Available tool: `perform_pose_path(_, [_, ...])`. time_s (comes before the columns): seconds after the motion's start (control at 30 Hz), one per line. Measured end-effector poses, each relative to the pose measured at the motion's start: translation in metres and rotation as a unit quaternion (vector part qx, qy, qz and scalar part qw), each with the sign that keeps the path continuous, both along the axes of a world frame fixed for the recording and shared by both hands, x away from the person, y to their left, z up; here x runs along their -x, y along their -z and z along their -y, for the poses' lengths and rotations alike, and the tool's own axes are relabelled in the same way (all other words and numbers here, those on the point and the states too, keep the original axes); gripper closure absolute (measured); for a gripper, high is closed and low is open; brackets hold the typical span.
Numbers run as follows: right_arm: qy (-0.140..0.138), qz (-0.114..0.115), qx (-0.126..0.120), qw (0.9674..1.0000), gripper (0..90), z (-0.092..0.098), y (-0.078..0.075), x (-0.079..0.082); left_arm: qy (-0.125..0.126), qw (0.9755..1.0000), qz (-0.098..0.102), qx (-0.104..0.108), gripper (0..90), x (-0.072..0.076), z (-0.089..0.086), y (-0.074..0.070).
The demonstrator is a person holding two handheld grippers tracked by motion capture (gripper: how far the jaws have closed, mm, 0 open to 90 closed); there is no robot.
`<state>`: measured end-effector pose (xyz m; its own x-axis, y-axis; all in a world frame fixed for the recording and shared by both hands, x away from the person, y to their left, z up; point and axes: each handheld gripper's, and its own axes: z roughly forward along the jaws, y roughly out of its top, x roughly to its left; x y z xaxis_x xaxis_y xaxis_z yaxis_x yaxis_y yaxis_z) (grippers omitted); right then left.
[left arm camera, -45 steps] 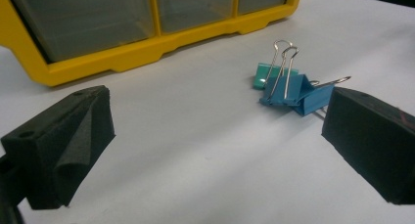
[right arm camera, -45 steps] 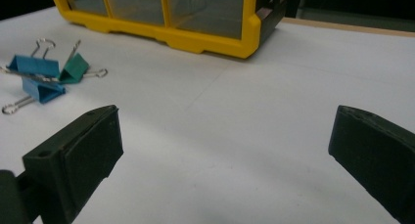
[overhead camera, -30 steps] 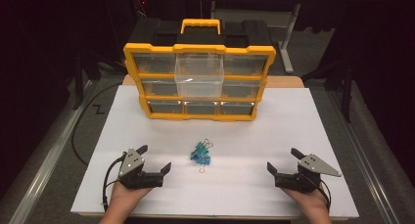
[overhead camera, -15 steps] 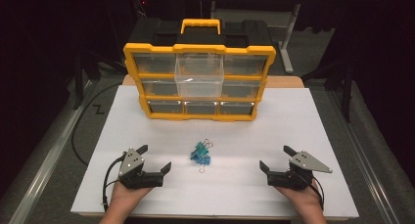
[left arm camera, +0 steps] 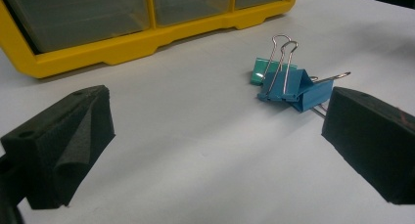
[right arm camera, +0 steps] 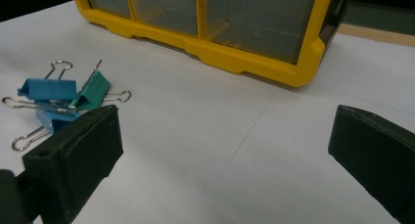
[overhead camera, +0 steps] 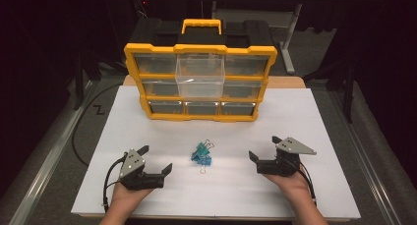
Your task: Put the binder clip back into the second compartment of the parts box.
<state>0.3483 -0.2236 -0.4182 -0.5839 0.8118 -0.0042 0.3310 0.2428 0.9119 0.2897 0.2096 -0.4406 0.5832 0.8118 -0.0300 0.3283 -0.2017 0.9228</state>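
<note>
A small heap of binder clips [overhead camera: 202, 154], blue and green with wire handles, lies on the white counter [overhead camera: 314, 117] between the two grippers, in front of the yellow drawer organizer [overhead camera: 200, 82]. The left gripper [overhead camera: 156, 160] rests low on the counter to the left of the clips with its fingers [left arm camera: 63, 145] spread wide and nothing between them; in the left gripper view the clips [left arm camera: 288, 84] lie ahead and toward the right finger, just beyond its tip and apart from it. The right gripper [overhead camera: 264, 149] sits on the other side, near the clips but not touching them, its fingers [right arm camera: 78, 158] likewise wide and empty; in the right gripper view the clips [right arm camera: 58, 99] lie just past the left finger, partly hidden behind its tip. One middle drawer [overhead camera: 200, 76] of the organizer stands pulled forward, clear-walled.
</note>
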Motion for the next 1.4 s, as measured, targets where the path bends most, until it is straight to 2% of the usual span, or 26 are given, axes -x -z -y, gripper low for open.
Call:
perform_pose_path(0.1, [0.0,-0.004,-0.001,1.0,0.3,-0.007,-0.003,-0.009,-0.002,1.0,0.001,0.002,0.1,-0.001,-0.001,0.0])
perform_pose_path(0.23, [-0.003,0.006,-0.006,1.0,0.3,-0.016,-0.005,-0.019,-0.001,1.0,0.003,0.004,0.1,0.0,-0.001,0.0])
perform_pose_path(0.4, [-0.01,0.003,-0.008,0.9999,0.4,-0.026,-0.004,-0.025,-0.005,0.9999,0.005,0.01,0.1,0.0,-0.002,-0.001])
perform_pose_path(0.6, [-0.024,-0.008,0.003,0.9997,0.3,-0.031,-0.003,-0.021,-0.009,0.9999,0.003,0.012,0.1,0.0,-0.003,-0.001])
perform_pose_path(0.73, [-0.027,-0.005,0.005,0.9996,0.3,-0.029,-0.003,-0.016,-0.009,0.9999,0.001,0.011,0.1,-0.001,-0.002,-0.001])
perform_pose_path(1.03, [-0.022,-0.019,0.007,0.9995,0.3,-0.023,0.001,-0.008,-0.011,0.9999,-0.001,0.01,0.1,0.0,-0.002,0.0])
perform_pose_path(1.4, [-0.025,-0.042,0.026,0.9984,0.3,-0.02,0.008,-0.008,-0.01,0.9999,-0.002,0.006,0.1,-0.001,-0.002,0.0])
